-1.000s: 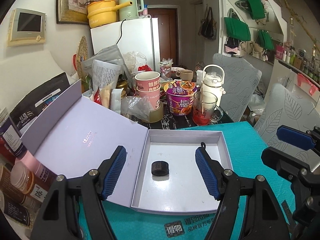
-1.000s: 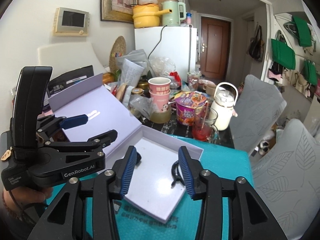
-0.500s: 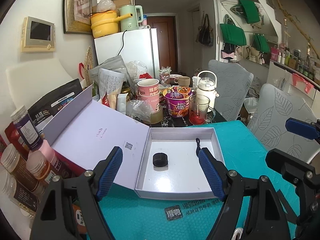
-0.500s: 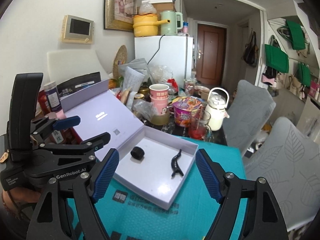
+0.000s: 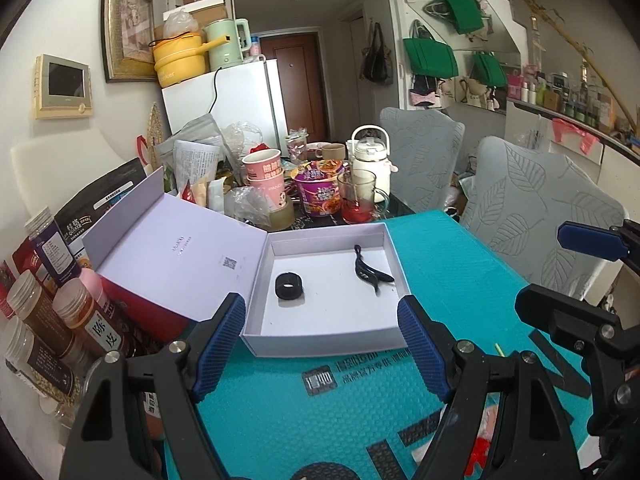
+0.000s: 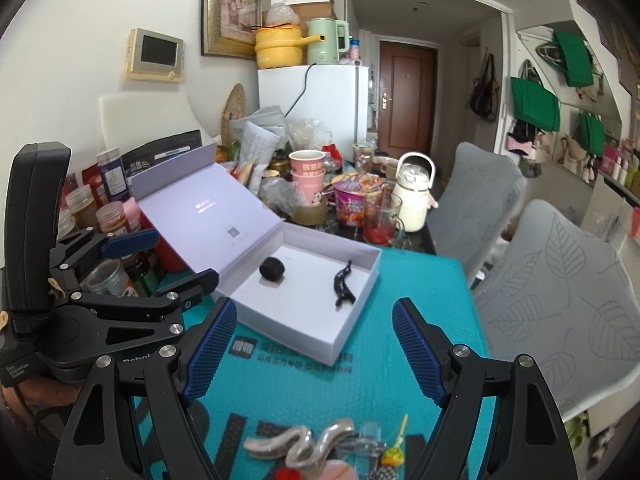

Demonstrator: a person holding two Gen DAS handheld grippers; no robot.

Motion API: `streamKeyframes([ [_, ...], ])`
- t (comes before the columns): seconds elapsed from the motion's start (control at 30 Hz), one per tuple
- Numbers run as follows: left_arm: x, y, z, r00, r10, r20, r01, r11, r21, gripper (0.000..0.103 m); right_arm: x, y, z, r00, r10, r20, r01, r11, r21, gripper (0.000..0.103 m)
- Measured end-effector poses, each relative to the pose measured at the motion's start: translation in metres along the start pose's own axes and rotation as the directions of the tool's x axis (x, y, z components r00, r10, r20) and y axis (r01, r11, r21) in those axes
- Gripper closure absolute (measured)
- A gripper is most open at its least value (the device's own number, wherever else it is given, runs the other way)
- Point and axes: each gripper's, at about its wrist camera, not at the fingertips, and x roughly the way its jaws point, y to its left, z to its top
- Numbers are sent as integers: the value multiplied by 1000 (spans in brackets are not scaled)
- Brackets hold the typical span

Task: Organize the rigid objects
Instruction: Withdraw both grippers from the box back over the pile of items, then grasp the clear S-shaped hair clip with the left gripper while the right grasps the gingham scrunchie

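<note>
Hovering over the teal table, the left gripper and right gripper both hold their fingers wide and empty. A white box lies open to collect things: a black ring and a black hair clip sit inside, apart. More clips wait near the right gripper, likely next.

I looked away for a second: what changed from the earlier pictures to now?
Both grippers pulled back from the box. The right gripper, earlier narrow around the black clip, opened wide and let it go; it lies in the box. The left gripper stayed open and empty. The black ring kept its place in the box, and the lid stayed open.
</note>
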Motion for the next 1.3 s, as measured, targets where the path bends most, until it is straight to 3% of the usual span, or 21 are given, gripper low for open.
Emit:
streamKeyframes([
  [0.5, -15, -30, -40, 993, -98, -59, 100, 994, 39, 24, -26, 0, -64, 997, -34, -63, 37, 998, 59, 20],
  [0.9, -14, -56, -66, 974, -209, -89, 214, 976, 41, 24, -30, -11, -109, 989, -59, -138, 79, 987, 142, 20],
  [1.1, -3, -64, -73, 959, -255, -126, 262, 964, 38, 24, -26, -25, -130, 982, -79, -171, 113, 974, 198, 20],
  [1.3, 16, -72, -82, 930, -322, -176, 328, 945, 4, 24, -21, -37, -150, 980, -75, -182, 118, 963, 243, 20],
])
